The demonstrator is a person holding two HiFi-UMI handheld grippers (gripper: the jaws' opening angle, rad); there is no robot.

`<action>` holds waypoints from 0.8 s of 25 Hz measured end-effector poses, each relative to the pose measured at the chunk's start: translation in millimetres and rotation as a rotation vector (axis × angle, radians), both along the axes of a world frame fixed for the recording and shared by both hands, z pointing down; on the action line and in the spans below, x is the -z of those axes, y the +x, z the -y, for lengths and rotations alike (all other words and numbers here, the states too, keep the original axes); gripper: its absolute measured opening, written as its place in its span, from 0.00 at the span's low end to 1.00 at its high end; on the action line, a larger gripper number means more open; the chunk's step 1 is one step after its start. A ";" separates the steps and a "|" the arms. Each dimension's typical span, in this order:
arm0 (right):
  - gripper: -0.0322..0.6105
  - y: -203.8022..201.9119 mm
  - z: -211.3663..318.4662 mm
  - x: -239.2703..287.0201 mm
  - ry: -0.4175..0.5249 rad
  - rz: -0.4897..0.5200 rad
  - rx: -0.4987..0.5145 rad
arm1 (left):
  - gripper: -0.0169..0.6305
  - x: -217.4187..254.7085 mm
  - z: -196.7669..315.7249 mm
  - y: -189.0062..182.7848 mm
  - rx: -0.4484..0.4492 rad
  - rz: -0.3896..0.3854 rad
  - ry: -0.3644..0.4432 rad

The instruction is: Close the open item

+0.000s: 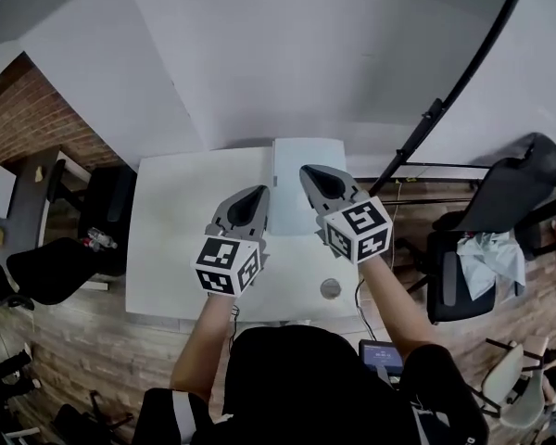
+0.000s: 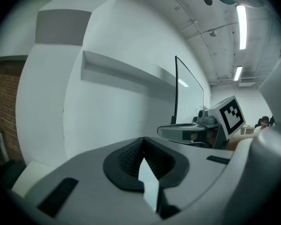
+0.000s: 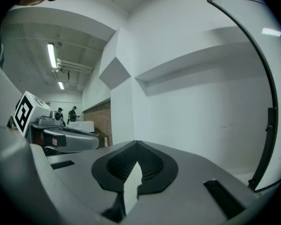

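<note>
You hold both grippers over the white table (image 1: 167, 239) at frame centre. Left gripper (image 1: 259, 193) — jaws together, nothing between them, just a thin sliver of light behind the tips. Right gripper (image 1: 309, 171) — same, jaws closed and empty. The pale grey rectangular item (image 1: 296, 151) lies at the table's far edge, upper centre. Your right gripper's tip overlaps it in the head view, and the left tip sits just left of it. Can't tell contact, or whether the item is open. Small round disc (image 1: 330, 288) lower right on the table. Black chair (image 1: 500, 193) at right.
</note>
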State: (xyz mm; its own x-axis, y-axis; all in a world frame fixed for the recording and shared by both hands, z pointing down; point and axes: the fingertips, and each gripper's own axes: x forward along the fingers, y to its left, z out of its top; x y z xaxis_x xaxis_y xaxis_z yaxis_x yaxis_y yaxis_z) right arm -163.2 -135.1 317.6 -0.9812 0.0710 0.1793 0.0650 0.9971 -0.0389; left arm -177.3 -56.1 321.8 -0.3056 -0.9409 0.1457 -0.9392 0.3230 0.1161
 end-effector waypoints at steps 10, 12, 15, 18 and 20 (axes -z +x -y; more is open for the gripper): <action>0.11 13.0 -15.4 50.1 0.039 0.099 0.010 | 0.05 48.6 -4.7 8.8 0.008 0.082 0.076; 0.11 15.5 -15.6 54.6 0.045 0.112 0.013 | 0.05 52.1 -2.0 10.9 -0.001 0.092 0.077; 0.11 15.9 -14.2 57.5 0.049 0.122 0.012 | 0.05 57.6 1.3 12.8 -0.008 0.104 0.082; 0.11 15.3 -13.0 58.5 0.048 0.126 0.014 | 0.05 60.2 3.0 13.8 -0.008 0.109 0.085; 0.11 14.8 -12.7 60.0 0.046 0.129 0.014 | 0.05 60.5 2.9 13.4 -0.006 0.109 0.084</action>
State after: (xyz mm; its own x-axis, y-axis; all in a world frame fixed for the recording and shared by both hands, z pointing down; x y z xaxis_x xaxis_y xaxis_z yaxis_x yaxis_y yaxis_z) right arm -148.4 -122.4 257.6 -0.9953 0.0798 0.0556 0.0808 0.9966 0.0167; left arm -164.0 -59.0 261.3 -0.3099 -0.9502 0.0322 -0.9496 0.3111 0.0394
